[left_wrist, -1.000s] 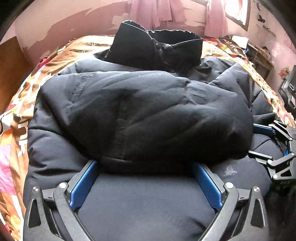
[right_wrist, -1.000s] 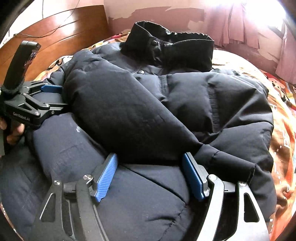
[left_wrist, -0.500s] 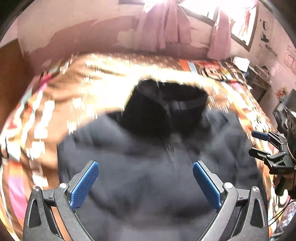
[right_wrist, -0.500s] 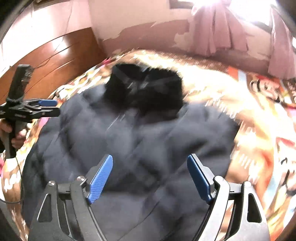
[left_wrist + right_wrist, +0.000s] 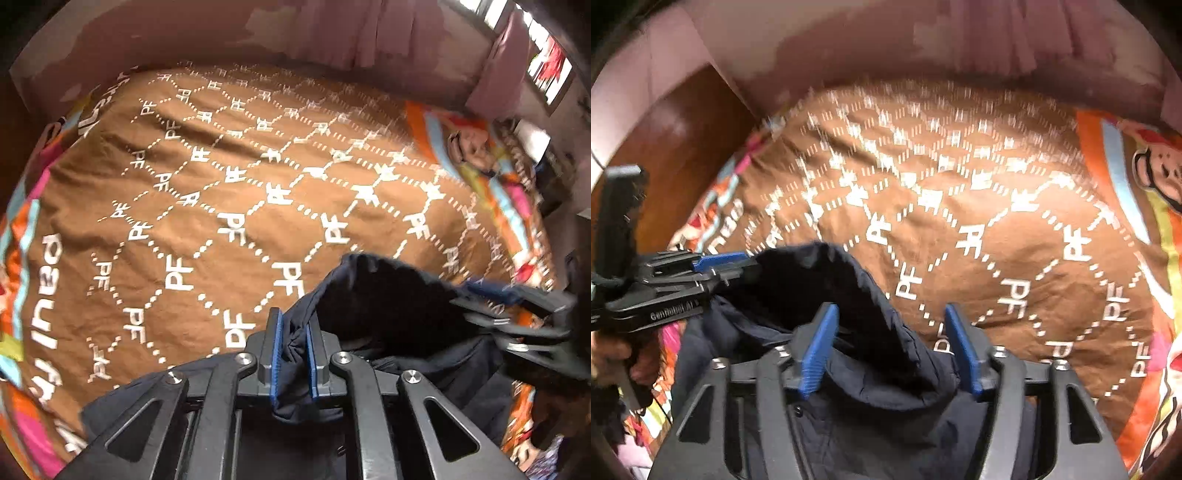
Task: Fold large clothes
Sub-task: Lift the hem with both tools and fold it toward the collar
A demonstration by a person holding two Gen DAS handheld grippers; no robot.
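Observation:
The large black padded jacket [image 5: 384,302] hangs lifted above the bed; it also shows in the right wrist view [image 5: 871,317]. My left gripper [image 5: 293,350] is shut on a bunched edge of the jacket, near its collar. In the right wrist view the left gripper [image 5: 716,266] shows at the left, clamped on the jacket's far edge. My right gripper [image 5: 890,347] has its blue pads partly closed around the jacket's collar fabric; whether they pinch it I cannot tell. It shows blurred in the left wrist view [image 5: 517,317].
A brown bedspread [image 5: 229,192] with a white PF lattice and bright cartoon borders covers the bed [image 5: 1015,229]. A wooden headboard [image 5: 672,147] stands at the left. Pink walls and curtains [image 5: 369,33] lie behind, and a window [image 5: 546,66] at the right.
The jacket lay folded on the bed with both grippers open over it. Now both grippers have closed in on its collar edge and it hangs lifted off the bedspread.

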